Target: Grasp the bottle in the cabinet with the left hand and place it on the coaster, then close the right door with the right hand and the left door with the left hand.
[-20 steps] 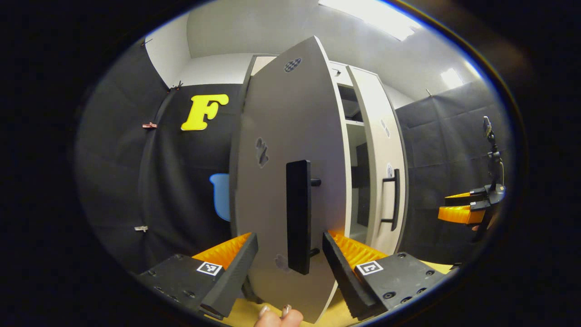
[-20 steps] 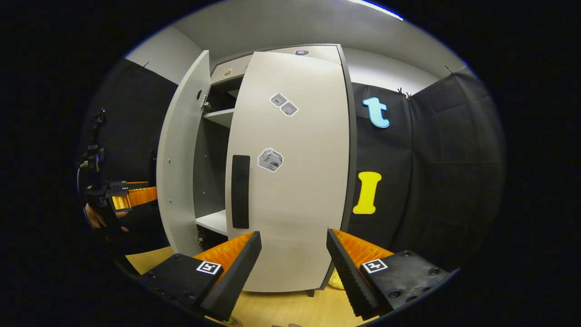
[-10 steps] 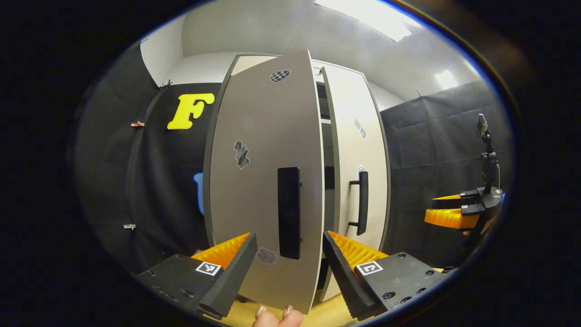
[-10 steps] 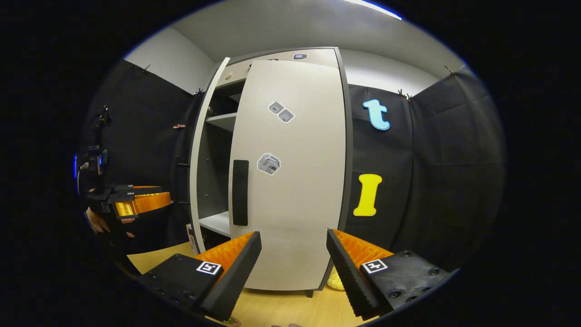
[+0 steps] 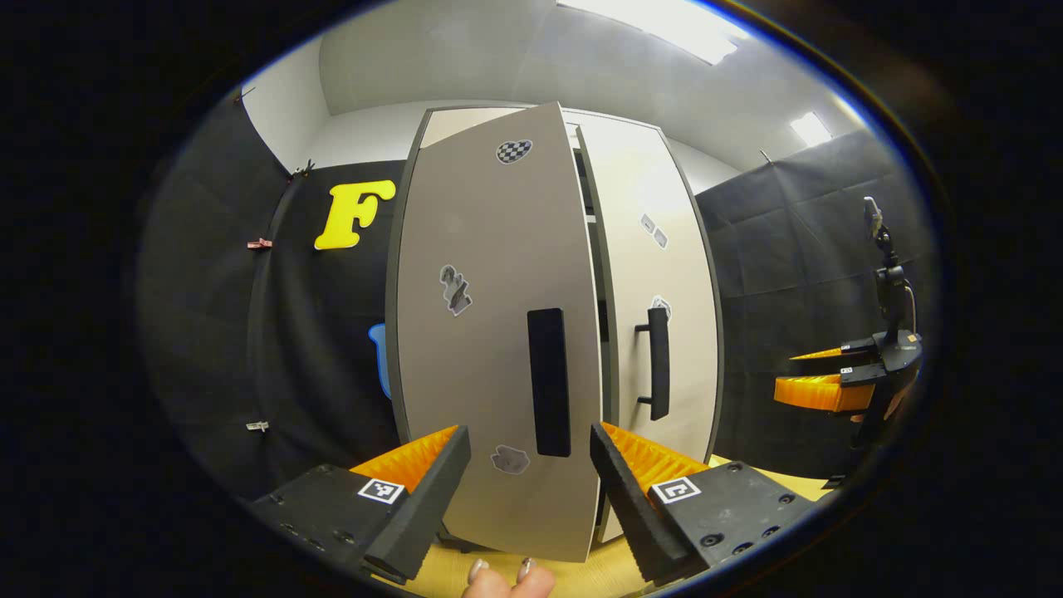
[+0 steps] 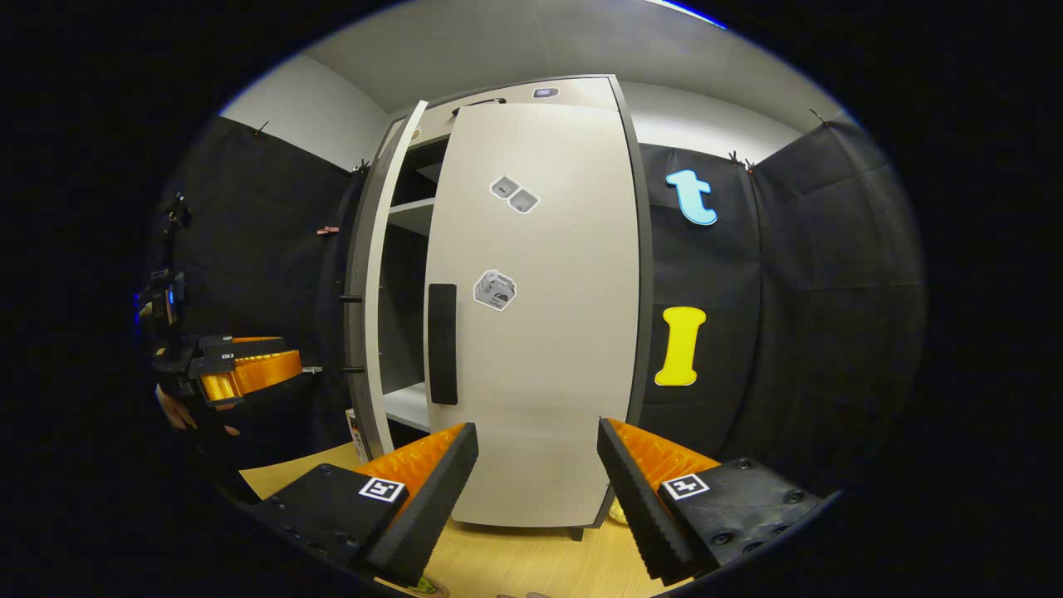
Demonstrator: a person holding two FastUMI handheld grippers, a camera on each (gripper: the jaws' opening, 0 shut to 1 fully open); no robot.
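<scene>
In the left gripper view the cabinet's left door (image 5: 490,332) stands a narrow gap short of shut, its black handle (image 5: 549,382) straight ahead. My left gripper (image 5: 530,490) is open in front of it, holding nothing. The right door (image 5: 664,274) looks flush with the cabinet, its handle (image 5: 658,363) beside the gap. In the right gripper view the right door (image 6: 540,332) and its handle (image 6: 442,343) face me, and my right gripper (image 6: 538,490) is open and empty. The left door's edge (image 6: 374,291) stands ajar, with the left gripper (image 6: 249,374) just left of it.
Cabinet shelves (image 6: 409,214) show through the gap. A wooden tabletop (image 6: 515,561) runs under the cabinet. The right gripper (image 5: 822,386) hangs at the far right of the left gripper view. Fingertips of a hand (image 5: 502,581) show at the bottom edge.
The left door has swung from well open to nearly shut, and the gap to the right door has narrowed. The right gripper has stayed almost still, facing the right door.
</scene>
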